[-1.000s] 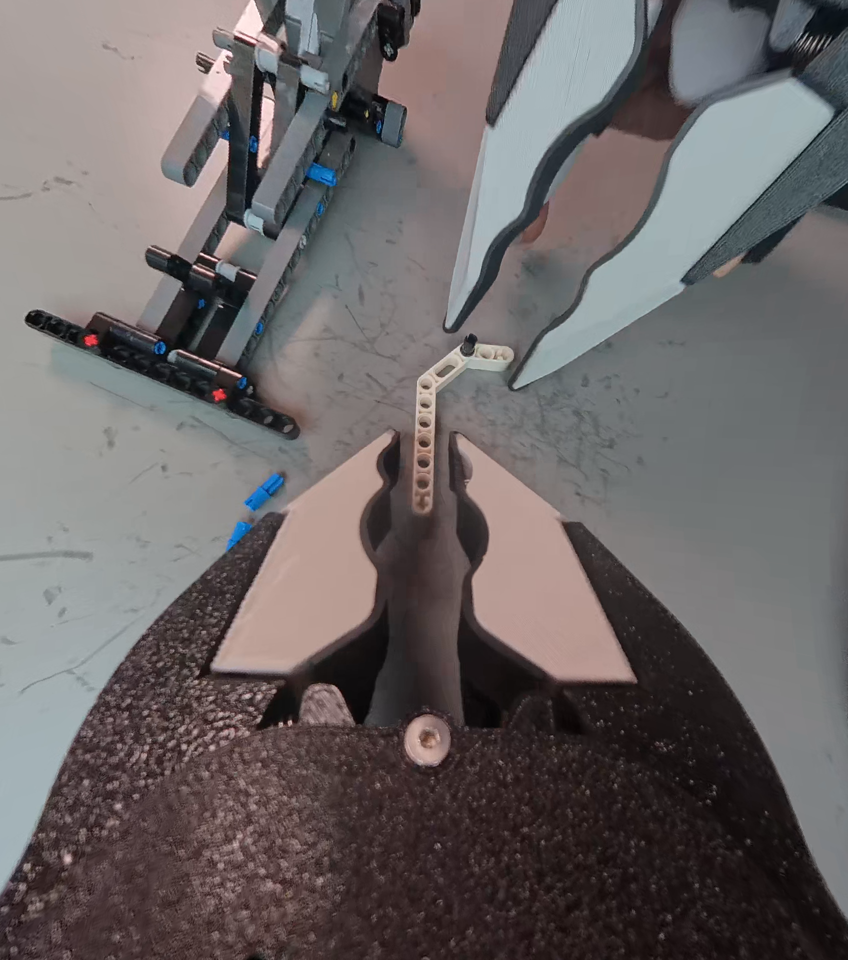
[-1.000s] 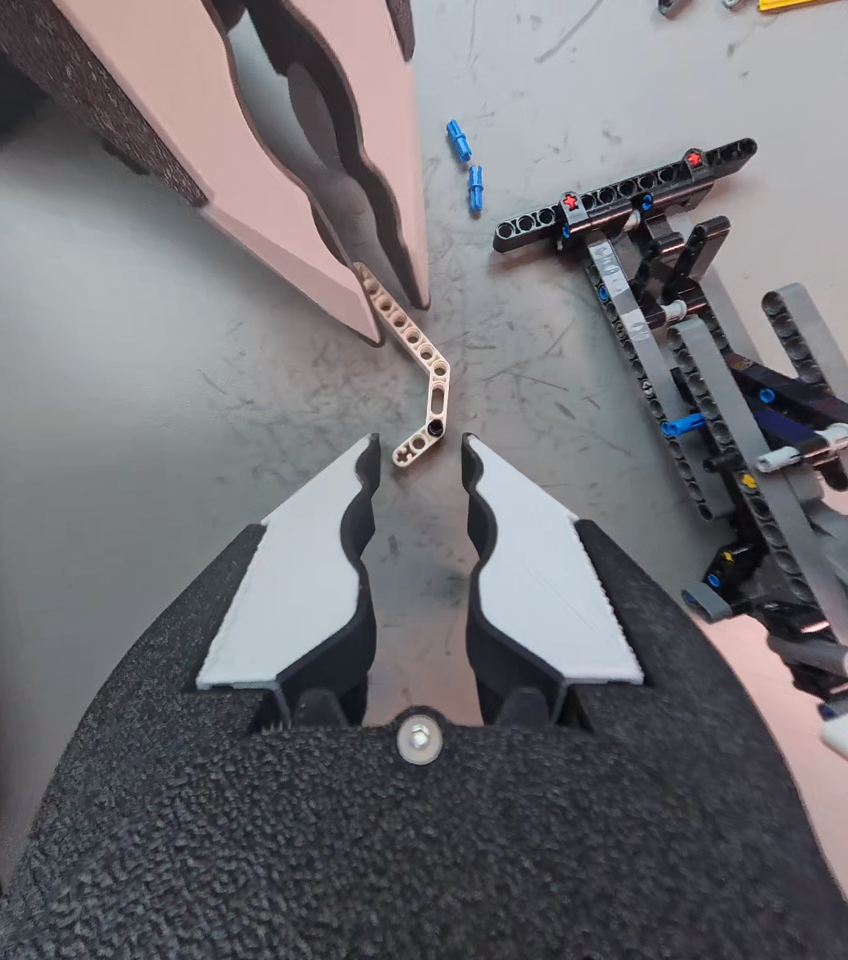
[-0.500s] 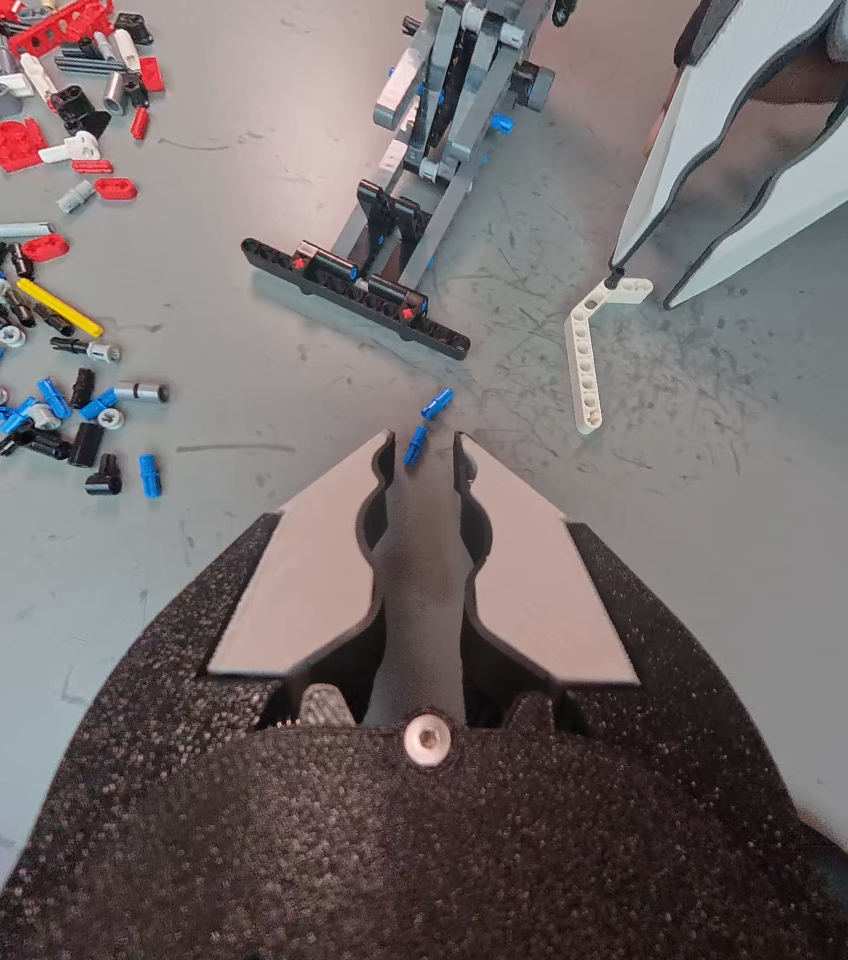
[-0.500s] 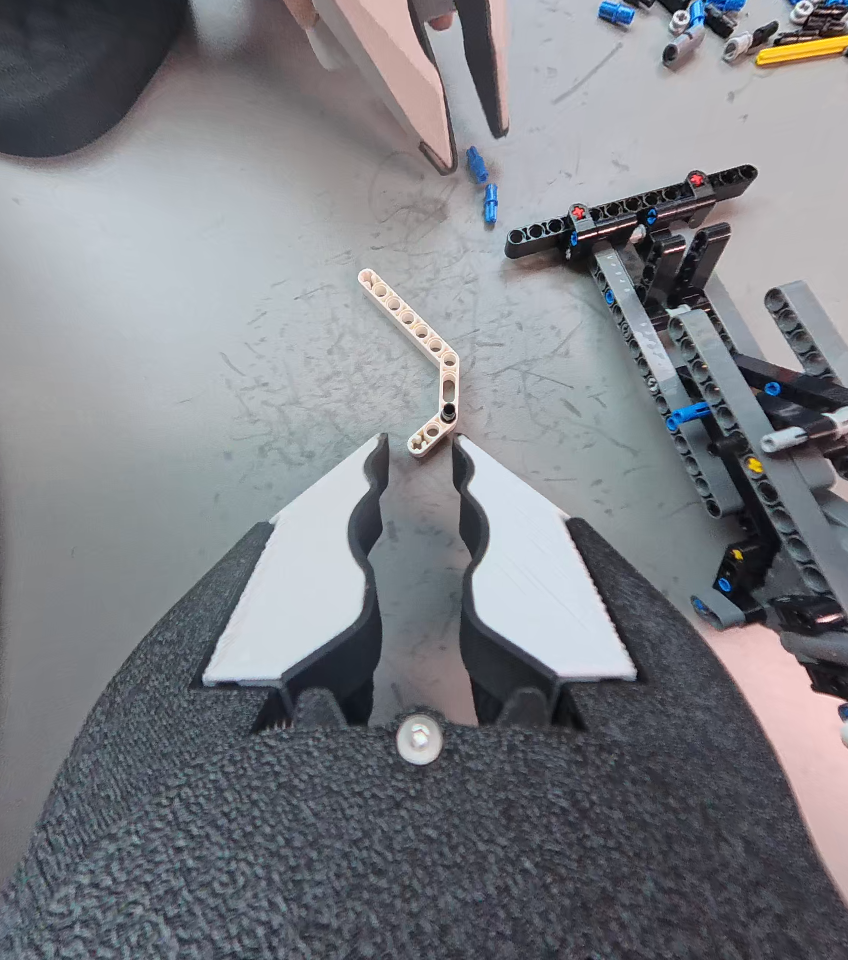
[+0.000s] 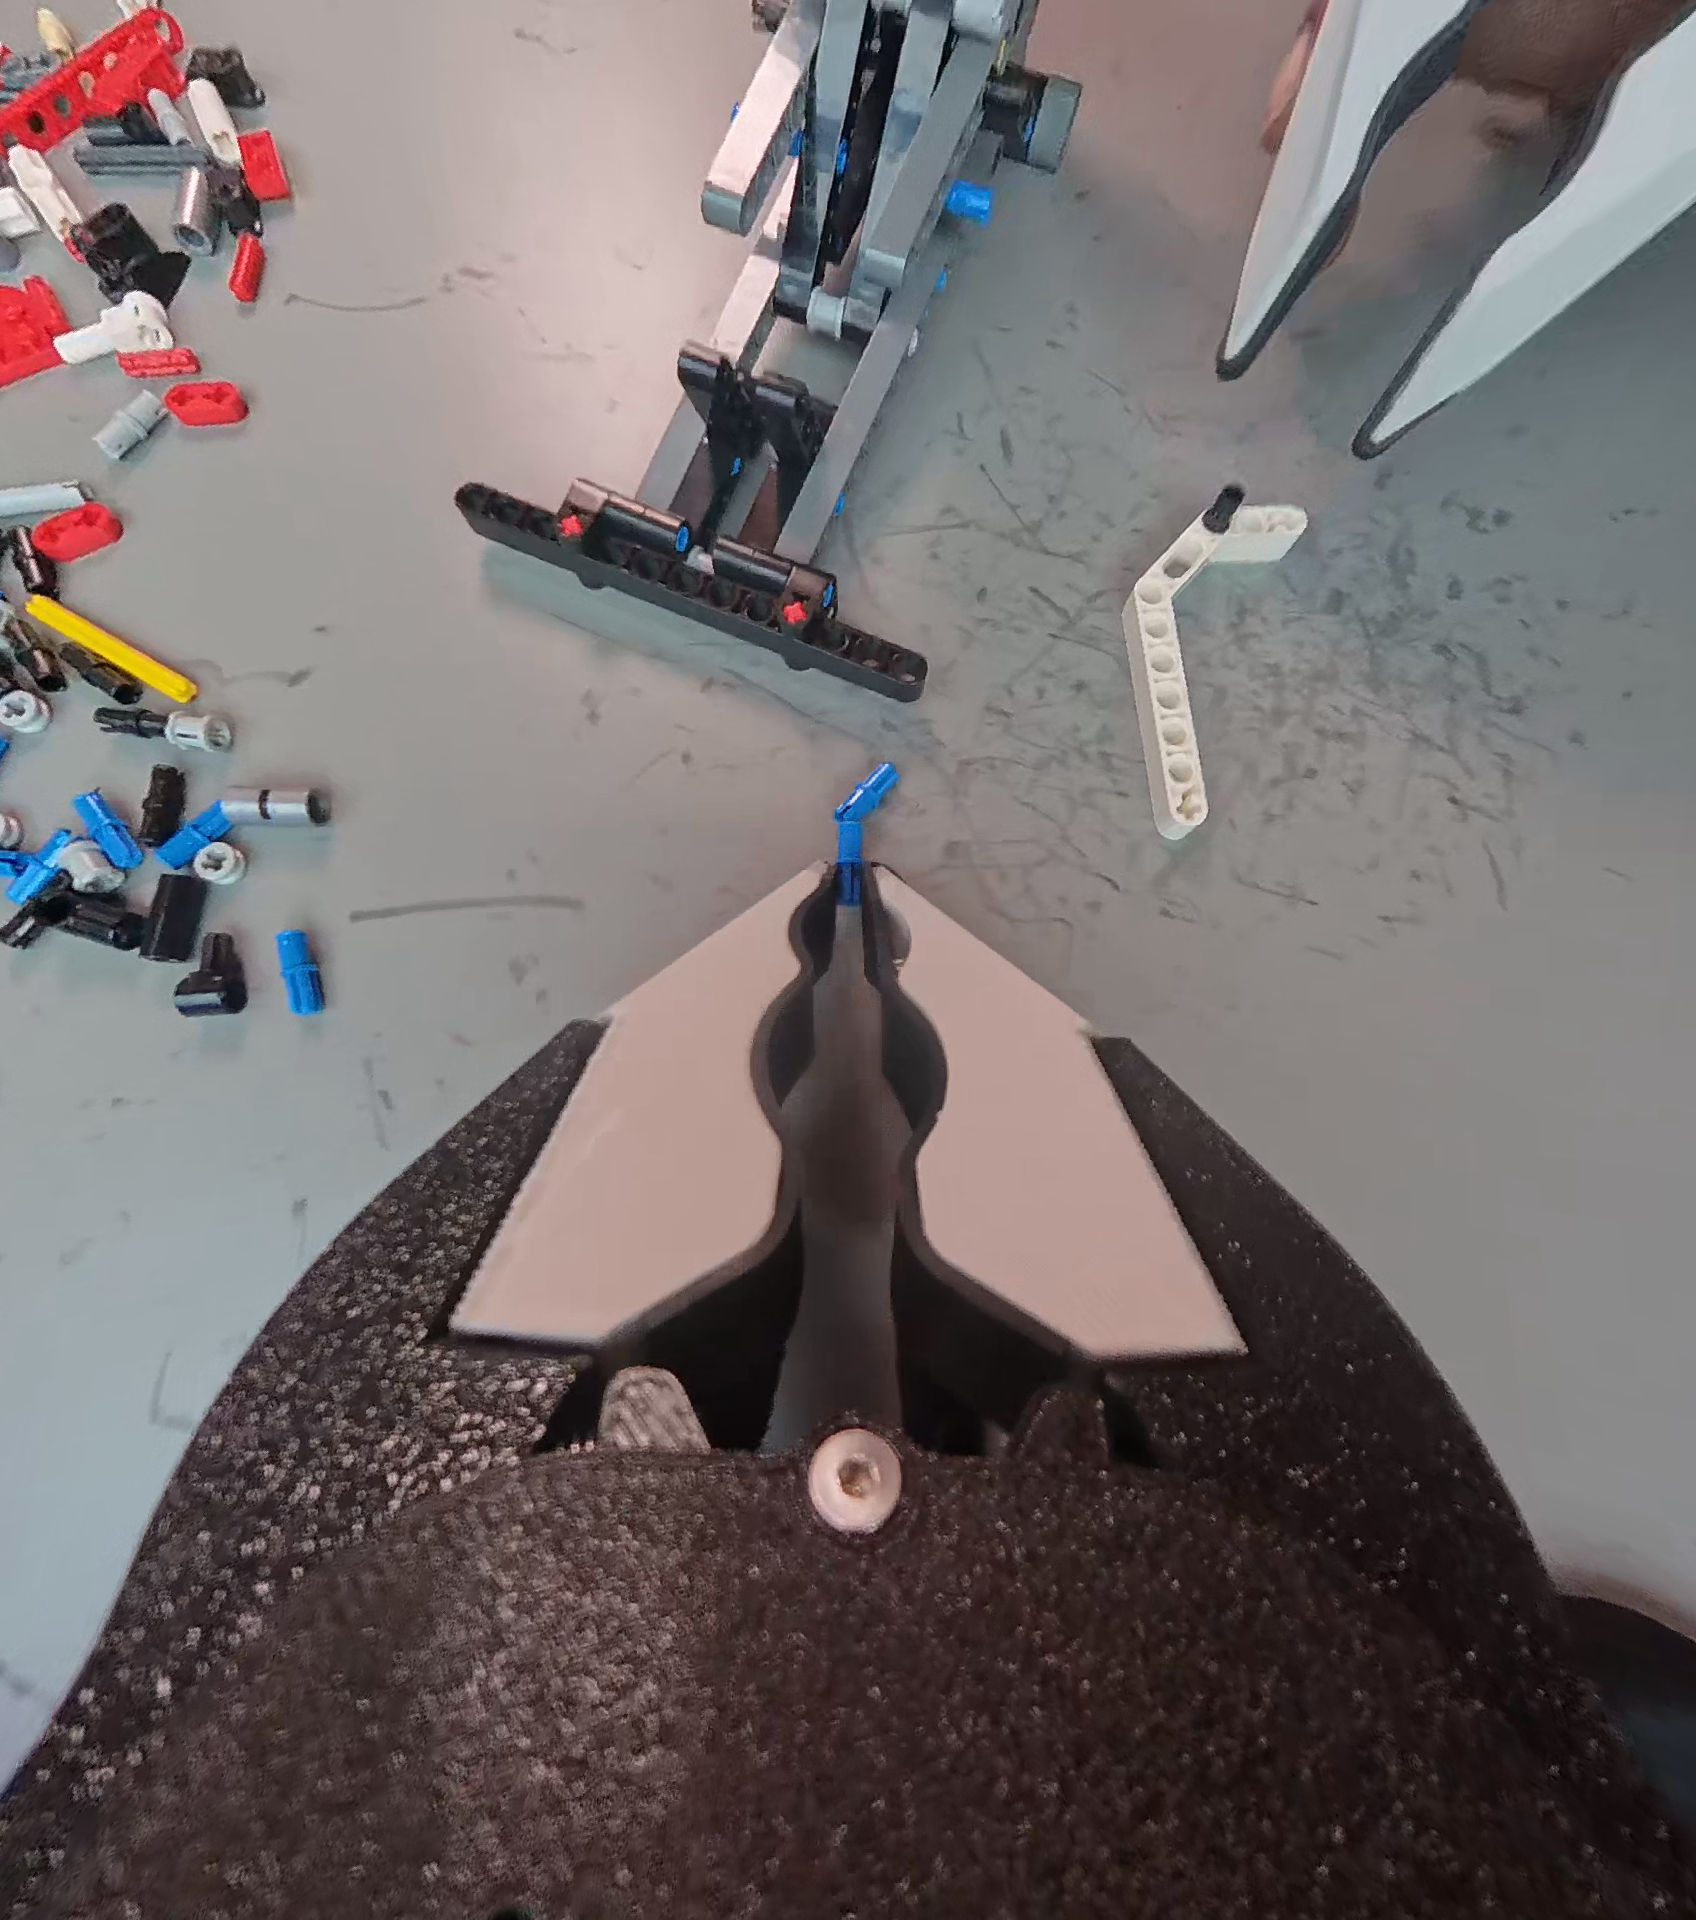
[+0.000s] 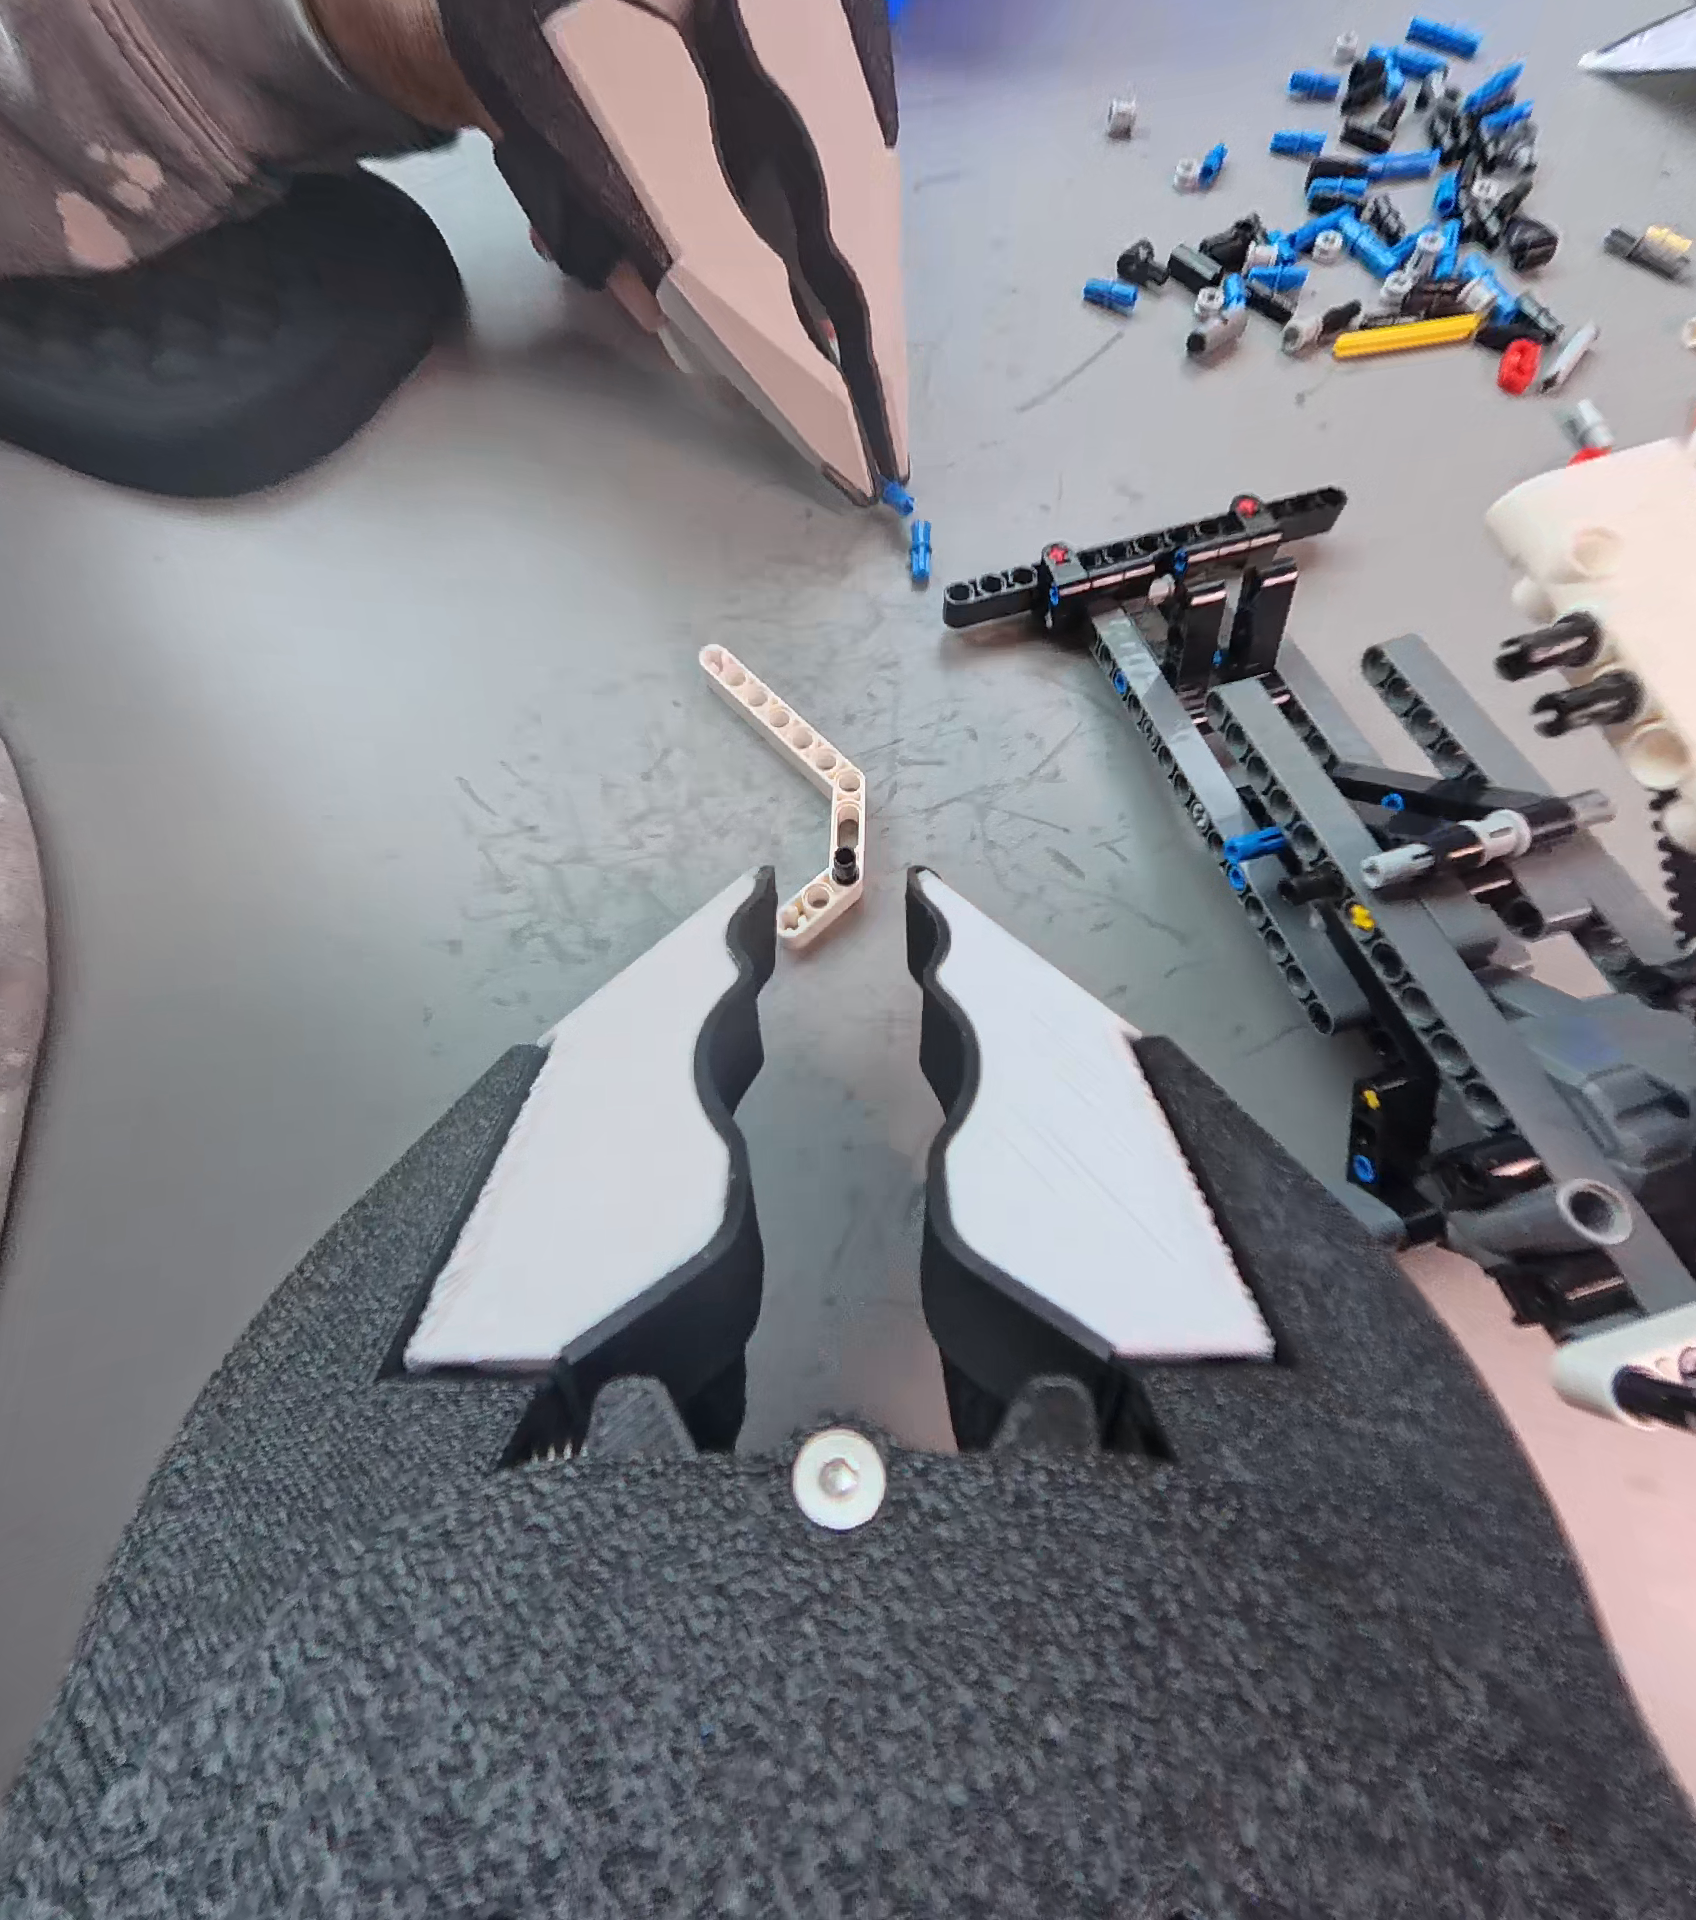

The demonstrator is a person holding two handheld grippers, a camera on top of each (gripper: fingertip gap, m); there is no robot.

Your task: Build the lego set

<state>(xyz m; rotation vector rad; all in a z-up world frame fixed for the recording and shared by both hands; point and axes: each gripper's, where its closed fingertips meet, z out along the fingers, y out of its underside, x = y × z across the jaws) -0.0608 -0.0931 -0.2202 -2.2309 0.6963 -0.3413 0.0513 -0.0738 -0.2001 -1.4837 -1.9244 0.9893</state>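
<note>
The left gripper (image 5: 854,878) is pinched nearly closed on a blue pin (image 5: 850,871) lying on the grey table (image 5: 1446,1039), gripping only its near end at the very fingertips. A second blue pin (image 5: 866,792) lies just beyond it, almost touching. The right gripper (image 6: 841,883) hovers open and empty, its tips on either side of the short end of a white bent beam (image 6: 802,790), which lies flat with a black pin (image 6: 842,858) in it. The dark chassis (image 6: 1343,831) rests well to one side, with loose parts (image 5: 44,520) scattered beyond.

Risks: the hold on the pin looks shallow, so it may twist or spring out when lifted, and it may nudge its neighbour away.

Half a second ago the left jaws stood open just short of the pins; now they have closed on one. A second ago they held the beam.
</note>
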